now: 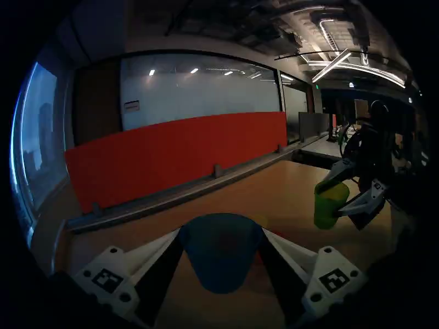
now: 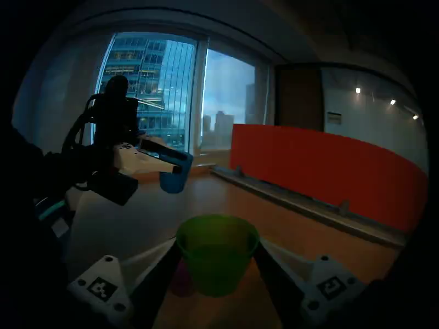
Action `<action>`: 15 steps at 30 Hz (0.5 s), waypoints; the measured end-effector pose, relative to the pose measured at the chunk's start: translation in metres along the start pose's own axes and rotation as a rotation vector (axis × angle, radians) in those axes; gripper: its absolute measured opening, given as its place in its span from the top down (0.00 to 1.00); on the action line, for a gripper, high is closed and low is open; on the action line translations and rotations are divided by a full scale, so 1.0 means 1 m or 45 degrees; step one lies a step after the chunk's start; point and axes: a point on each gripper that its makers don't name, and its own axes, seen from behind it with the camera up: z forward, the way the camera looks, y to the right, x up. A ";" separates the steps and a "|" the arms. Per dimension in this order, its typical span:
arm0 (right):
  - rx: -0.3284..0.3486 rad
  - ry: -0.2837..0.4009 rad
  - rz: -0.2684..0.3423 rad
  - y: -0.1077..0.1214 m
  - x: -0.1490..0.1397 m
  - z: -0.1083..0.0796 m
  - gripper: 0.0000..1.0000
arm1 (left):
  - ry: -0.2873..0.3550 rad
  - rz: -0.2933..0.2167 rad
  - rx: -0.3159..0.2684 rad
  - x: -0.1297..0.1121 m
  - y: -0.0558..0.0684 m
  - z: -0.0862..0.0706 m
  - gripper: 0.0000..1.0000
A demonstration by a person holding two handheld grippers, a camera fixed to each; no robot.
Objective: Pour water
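Note:
A blue cup (image 1: 221,249) sits upright between the fingers of my left gripper (image 1: 221,257), which is shut on it above the wooden table (image 1: 274,192). Farther off in the left gripper view, the right gripper (image 1: 351,200) holds a green cup (image 1: 329,204) upright over the table. In the right gripper view, the green cup (image 2: 217,252) is clamped between my right gripper's (image 2: 217,260) fingers. The blue cup (image 2: 174,174) shows there too, held by the left gripper (image 2: 159,164) up and to the left. A small pink object (image 2: 181,279) lies low behind the green cup.
A red divider panel (image 1: 175,153) runs along the table's far edge with a metal rail (image 1: 181,192) at its foot. Large windows (image 2: 159,88) stand beyond the table. The room is dim, with ceiling lights (image 1: 335,63) on at the far right.

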 end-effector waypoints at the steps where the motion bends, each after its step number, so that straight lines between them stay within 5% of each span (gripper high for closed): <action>1: 0.003 -0.008 -0.001 0.000 -0.002 0.000 0.10 | -0.010 0.004 0.000 -0.003 0.000 0.001 0.12; 15: 0.022 -0.111 -0.002 0.002 -0.036 0.001 0.10 | -0.153 0.047 -0.032 -0.044 0.008 0.013 0.12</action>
